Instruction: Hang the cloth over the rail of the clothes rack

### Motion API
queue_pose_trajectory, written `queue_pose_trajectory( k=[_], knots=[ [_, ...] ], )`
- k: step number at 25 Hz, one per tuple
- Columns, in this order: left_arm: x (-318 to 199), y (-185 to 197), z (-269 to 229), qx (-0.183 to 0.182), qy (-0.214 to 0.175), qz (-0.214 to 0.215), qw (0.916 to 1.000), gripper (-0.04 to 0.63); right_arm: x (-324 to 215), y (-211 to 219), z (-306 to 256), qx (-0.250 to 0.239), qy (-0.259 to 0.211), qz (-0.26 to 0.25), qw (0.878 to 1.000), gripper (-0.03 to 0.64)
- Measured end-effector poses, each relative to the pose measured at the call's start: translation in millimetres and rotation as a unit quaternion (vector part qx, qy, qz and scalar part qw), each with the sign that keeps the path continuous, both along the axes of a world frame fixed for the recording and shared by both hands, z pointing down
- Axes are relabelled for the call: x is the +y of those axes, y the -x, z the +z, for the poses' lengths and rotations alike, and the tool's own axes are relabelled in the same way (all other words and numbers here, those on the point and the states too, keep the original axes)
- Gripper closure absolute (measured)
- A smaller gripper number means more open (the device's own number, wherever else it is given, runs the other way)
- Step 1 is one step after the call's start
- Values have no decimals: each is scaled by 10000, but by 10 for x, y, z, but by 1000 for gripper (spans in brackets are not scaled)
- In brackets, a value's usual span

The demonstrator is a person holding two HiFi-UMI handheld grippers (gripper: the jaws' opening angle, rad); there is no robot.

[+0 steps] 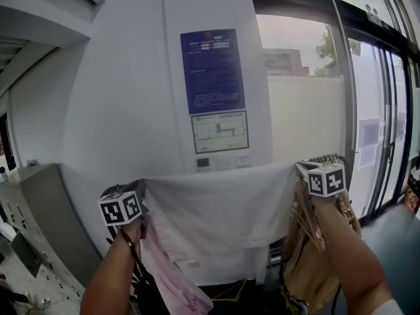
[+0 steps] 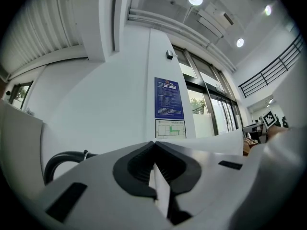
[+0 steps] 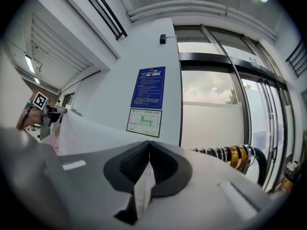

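A white cloth (image 1: 216, 209) hangs spread flat between my two grippers in the head view, in front of the wall. My left gripper (image 1: 140, 188) is shut on its upper left corner, and a strip of cloth (image 2: 160, 190) shows pinched between the jaws of the left gripper (image 2: 154, 147). My right gripper (image 1: 299, 168) is shut on the upper right corner, where a fold of cloth (image 3: 141, 190) sits between the jaws of the right gripper (image 3: 149, 145). The rack's black rail (image 3: 259, 159) curves at the right with several hanger hooks on it. Its other end (image 2: 62, 159) shows in the left gripper view.
A pink garment (image 1: 174, 274) hangs below my left gripper and tan garments (image 1: 308, 241) below my right one. Behind the cloth stands a white wall with a blue notice (image 1: 212, 71). Glass doors (image 1: 380, 130) are at the right, a grey cabinet (image 1: 33, 202) at the left.
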State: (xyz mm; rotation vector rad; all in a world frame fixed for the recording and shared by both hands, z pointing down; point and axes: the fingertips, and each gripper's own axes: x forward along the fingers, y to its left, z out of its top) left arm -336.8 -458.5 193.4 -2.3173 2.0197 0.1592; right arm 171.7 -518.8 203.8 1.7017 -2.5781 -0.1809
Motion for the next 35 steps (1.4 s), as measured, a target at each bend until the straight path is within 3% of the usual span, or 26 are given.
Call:
queue_pose_trajectory(
  k=[8, 16, 18, 21, 27, 29, 32, 35],
  knots=[
    [-129, 45, -90, 104, 420, 119, 9990, 586, -52, 47, -73, 24, 105, 1, 9999, 611],
    [-78, 105, 154, 351, 368, 90, 9987, 582, -26, 89, 370, -114, 354, -97, 9993, 607],
    [-20, 125, 151, 272, 290, 35, 9992, 472, 10, 77, 369, -174, 319, -114, 9993, 604],
    [51, 180, 172, 4, 203, -201, 9996, 440, 62, 97, 352, -153, 272, -165, 9994, 565],
    [103, 12, 299, -5, 221, -162, 9996, 439, 197, 140, 290, -36, 51, -78, 10000, 565],
    [131, -80, 333, -38, 195, -164, 9997, 442, 257, 193, 261, -4, -81, -29, 10000, 587],
    [201, -265, 332, -58, 47, -156, 9998, 570, 359, 411, 250, 37, -244, -117, 9996, 614],
    [266, -604, 345, -185, -71, 11, 9998, 589, 464, 777, 334, 80, -245, -402, 9989, 615]
  ],
)
